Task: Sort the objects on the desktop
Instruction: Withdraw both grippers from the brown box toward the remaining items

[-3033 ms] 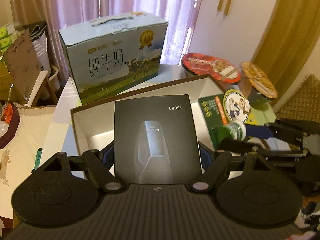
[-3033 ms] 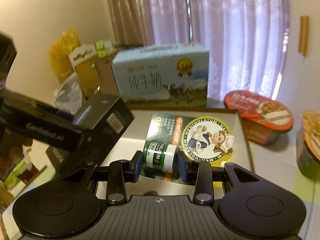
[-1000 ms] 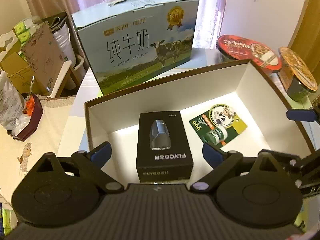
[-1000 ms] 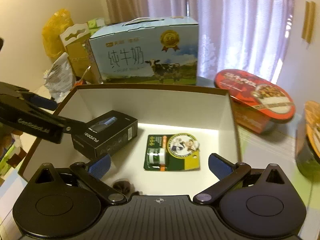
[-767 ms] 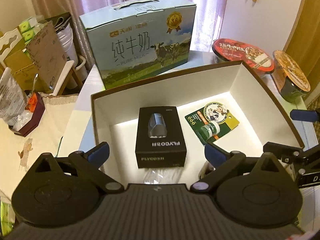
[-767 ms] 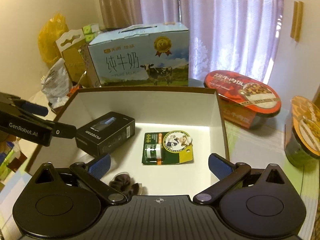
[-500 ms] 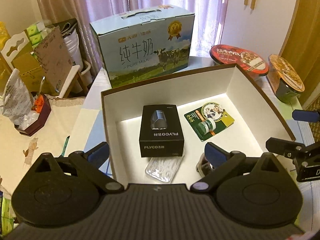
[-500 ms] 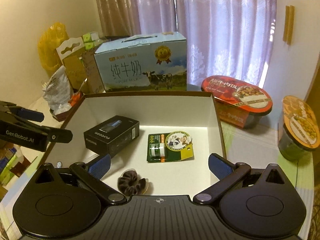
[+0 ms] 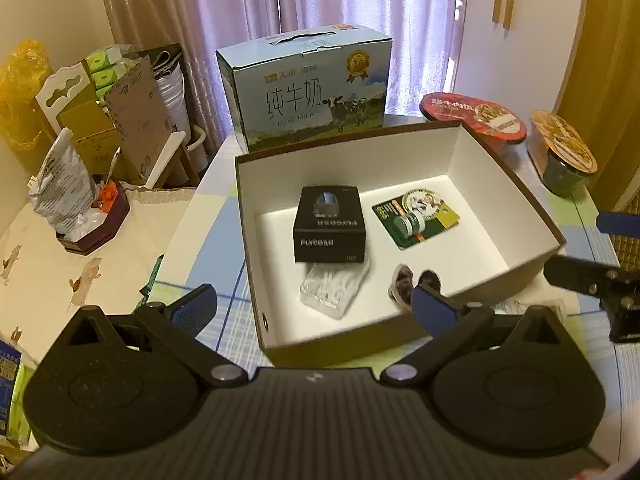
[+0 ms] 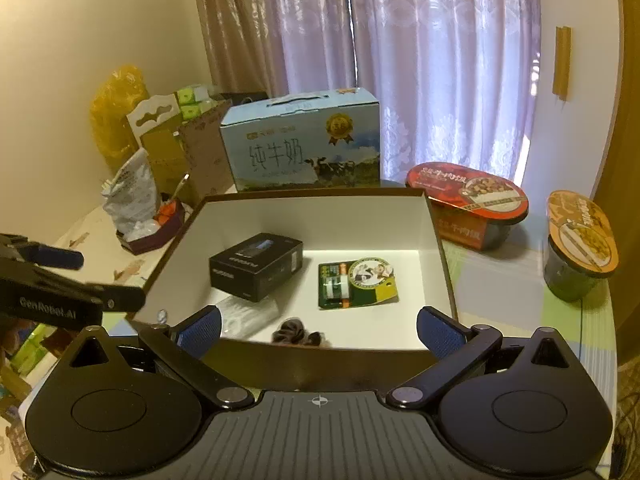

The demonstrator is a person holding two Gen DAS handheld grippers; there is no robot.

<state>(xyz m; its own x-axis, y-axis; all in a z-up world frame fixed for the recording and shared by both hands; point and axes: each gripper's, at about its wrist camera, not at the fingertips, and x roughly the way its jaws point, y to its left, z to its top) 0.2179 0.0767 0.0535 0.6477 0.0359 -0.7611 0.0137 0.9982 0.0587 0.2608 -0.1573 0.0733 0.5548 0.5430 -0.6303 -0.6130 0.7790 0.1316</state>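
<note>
Four items are logged inside the storage box (image 9: 400, 340) ahead of both grippers (black box (image 9: 330, 226), balm card (image 9: 416, 218), clear packet (image 9: 334, 290), scrunchie (image 9: 414, 280)); left gripper (image 9: 316, 308) opening empty, right gripper (image 10: 318, 330) spread empty, sorting judged nearly done.

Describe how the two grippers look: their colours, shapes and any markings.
Both are matte black. The left gripper and the right gripper each have a ribbed body with a small crosshair mark, two round discs with triangular cut-outs, silver pivot pins, and slim link arms ending in blue textured pads. From the side, the left one shows white "GenRobot.AI" lettering.
</note>
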